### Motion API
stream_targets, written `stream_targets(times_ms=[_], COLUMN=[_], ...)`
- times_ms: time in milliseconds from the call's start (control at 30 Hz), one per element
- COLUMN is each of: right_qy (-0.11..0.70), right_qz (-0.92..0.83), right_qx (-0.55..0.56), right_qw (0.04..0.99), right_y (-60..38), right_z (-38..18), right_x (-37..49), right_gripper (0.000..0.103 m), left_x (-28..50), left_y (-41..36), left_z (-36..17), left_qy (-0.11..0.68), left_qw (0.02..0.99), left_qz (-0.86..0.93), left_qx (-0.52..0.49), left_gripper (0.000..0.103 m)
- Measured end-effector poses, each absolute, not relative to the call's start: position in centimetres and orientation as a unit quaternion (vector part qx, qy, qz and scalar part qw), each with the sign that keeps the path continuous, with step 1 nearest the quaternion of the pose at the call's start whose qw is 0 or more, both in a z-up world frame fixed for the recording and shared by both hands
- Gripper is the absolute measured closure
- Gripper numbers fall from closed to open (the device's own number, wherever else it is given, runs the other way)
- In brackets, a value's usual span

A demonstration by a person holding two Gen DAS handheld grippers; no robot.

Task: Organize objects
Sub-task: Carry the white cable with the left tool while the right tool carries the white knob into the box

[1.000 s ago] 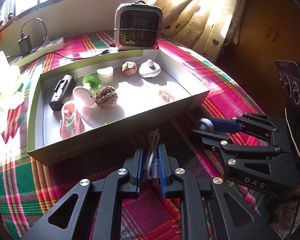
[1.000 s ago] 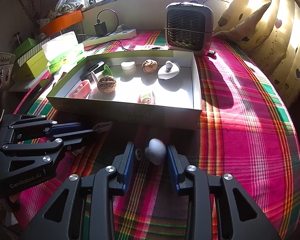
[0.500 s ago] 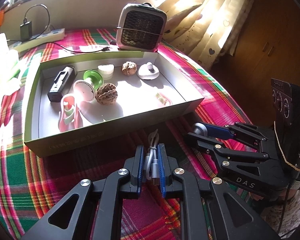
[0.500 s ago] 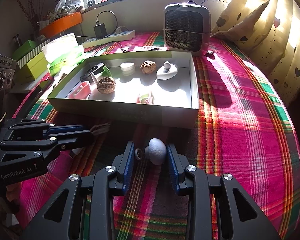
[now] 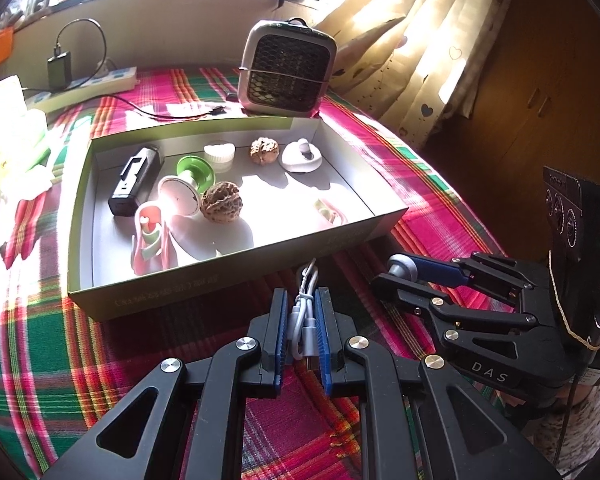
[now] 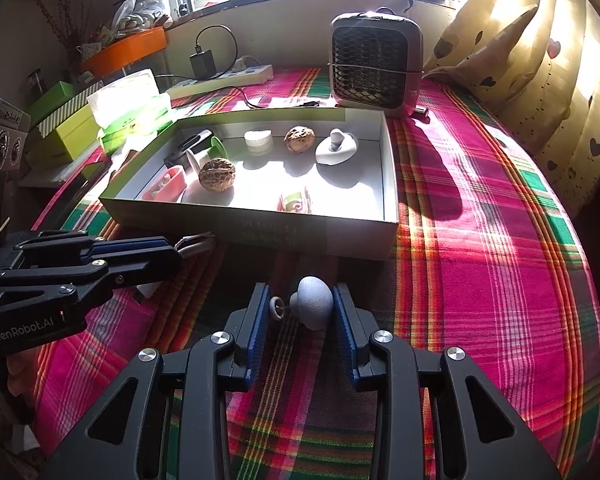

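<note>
My left gripper (image 5: 302, 300) is shut on a coiled white USB cable (image 5: 303, 312) just in front of the open green box (image 5: 228, 280). My right gripper (image 6: 300, 300) is shut on a grey mushroom-shaped knob (image 6: 315, 307) with a small white ring (image 6: 277, 307) on its stem, also in front of the box (image 6: 260, 228). The box holds two walnuts (image 5: 221, 202), a black device (image 5: 134, 180), a green-and-white spool (image 5: 188, 184), a white cap, a white holder (image 5: 302, 156) and pink clips (image 5: 150, 238). The right gripper shows in the left wrist view (image 5: 396, 276).
A small grey heater (image 5: 286, 72) stands behind the box. A power strip with charger (image 5: 80, 84) lies at the back left. Green boxes and a tissue pack (image 6: 128, 108) sit left. Curtains (image 5: 420, 40) hang to the right. A plaid cloth (image 6: 480, 220) covers the table.
Both grippers have lifted and pulled back slightly from the box while holding their objects. The view has shifted a little; nothing in the box moved.
</note>
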State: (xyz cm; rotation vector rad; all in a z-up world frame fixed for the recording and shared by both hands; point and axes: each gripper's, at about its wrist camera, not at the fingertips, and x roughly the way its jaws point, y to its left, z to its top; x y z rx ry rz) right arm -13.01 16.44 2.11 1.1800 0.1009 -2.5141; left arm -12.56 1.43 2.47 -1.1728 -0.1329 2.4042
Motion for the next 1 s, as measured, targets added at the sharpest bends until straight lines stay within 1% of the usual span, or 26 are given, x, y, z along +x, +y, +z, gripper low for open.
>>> stream_targets(times_ms=[533, 1000], right_qy=[0.043, 0.047], right_qz=[-0.898, -0.9], right_qx=[0.396, 0.384], right_qw=[0.189, 0.2], right_y=[16.1, 15.1], right_z=[4.1, 5.6], right_x=[-13.3, -16.3], right_gripper=[0.07, 0.07], left_x=[-12.7, -15.1], left_y=[0.6, -0.8], left_z=[4.7, 5.5], left_qy=[-0.046, -0.053], left_qw=[0.216, 0.194], left_qz=[0.889, 0.899], left_qx=[-0.4, -0.39], left_gripper=[0.091, 0.091])
